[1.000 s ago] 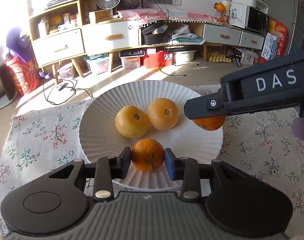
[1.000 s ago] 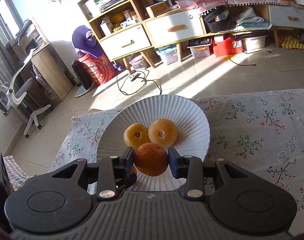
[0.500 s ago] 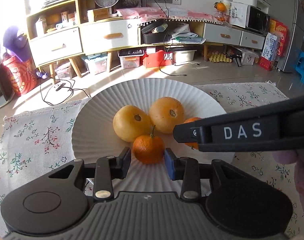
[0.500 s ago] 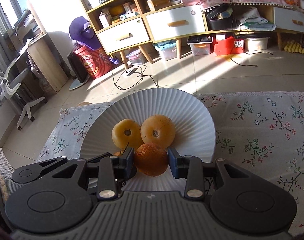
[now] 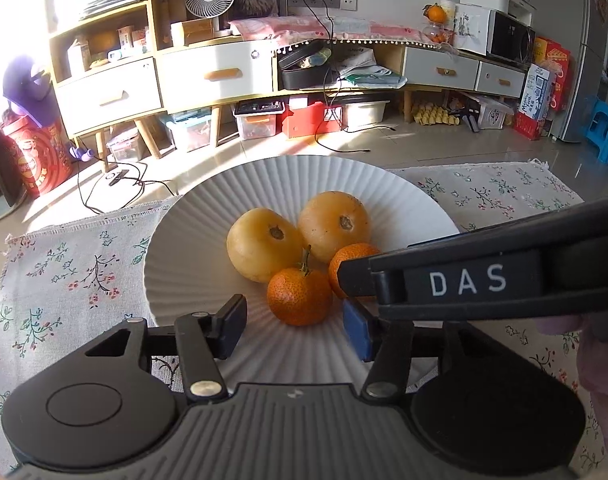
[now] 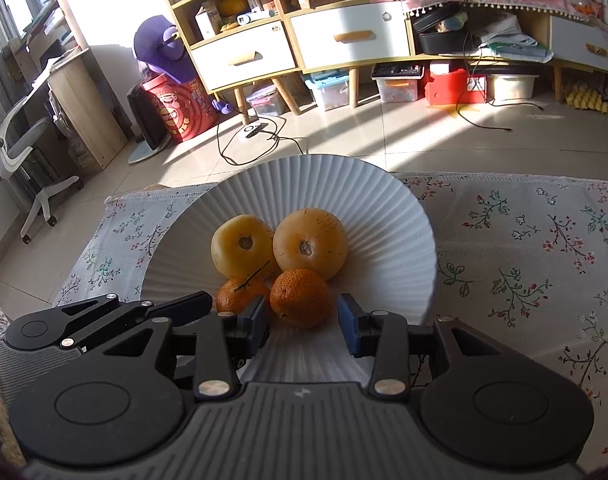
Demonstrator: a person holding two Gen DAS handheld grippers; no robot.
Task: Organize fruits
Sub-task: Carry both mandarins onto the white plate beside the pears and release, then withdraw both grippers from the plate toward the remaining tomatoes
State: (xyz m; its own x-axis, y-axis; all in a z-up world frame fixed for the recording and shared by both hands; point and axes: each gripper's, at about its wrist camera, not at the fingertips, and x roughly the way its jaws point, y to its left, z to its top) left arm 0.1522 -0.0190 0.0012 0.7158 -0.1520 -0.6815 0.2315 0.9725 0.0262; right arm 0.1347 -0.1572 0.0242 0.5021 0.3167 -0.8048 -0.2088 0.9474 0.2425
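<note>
A white ribbed plate (image 5: 207, 248) (image 6: 392, 216) holds two yellow round fruits (image 5: 265, 249) (image 6: 310, 243) and two small oranges. The stemmed orange (image 5: 299, 295) (image 6: 239, 294) rests on the plate between the open fingers of my left gripper (image 5: 295, 329), touching neither. The other orange (image 6: 300, 297) (image 5: 350, 258) rests on the plate between the open fingers of my right gripper (image 6: 304, 322), with gaps on both sides. In the left wrist view the right gripper's body, marked DAS, crosses from the right and hides part of that orange.
The plate stands on a floral tablecloth (image 5: 71, 264) (image 6: 536, 248) near the table's far edge. Beyond it are tiled floor, cables, a low cabinet (image 5: 223, 72) with drawers and storage boxes. An office chair (image 6: 19, 148) stands at the left.
Both grippers lowered their oranges onto the plate beside the yellow fruits and opened. The two oranges now lie free, side by side, and the jaws stand apart around them.
</note>
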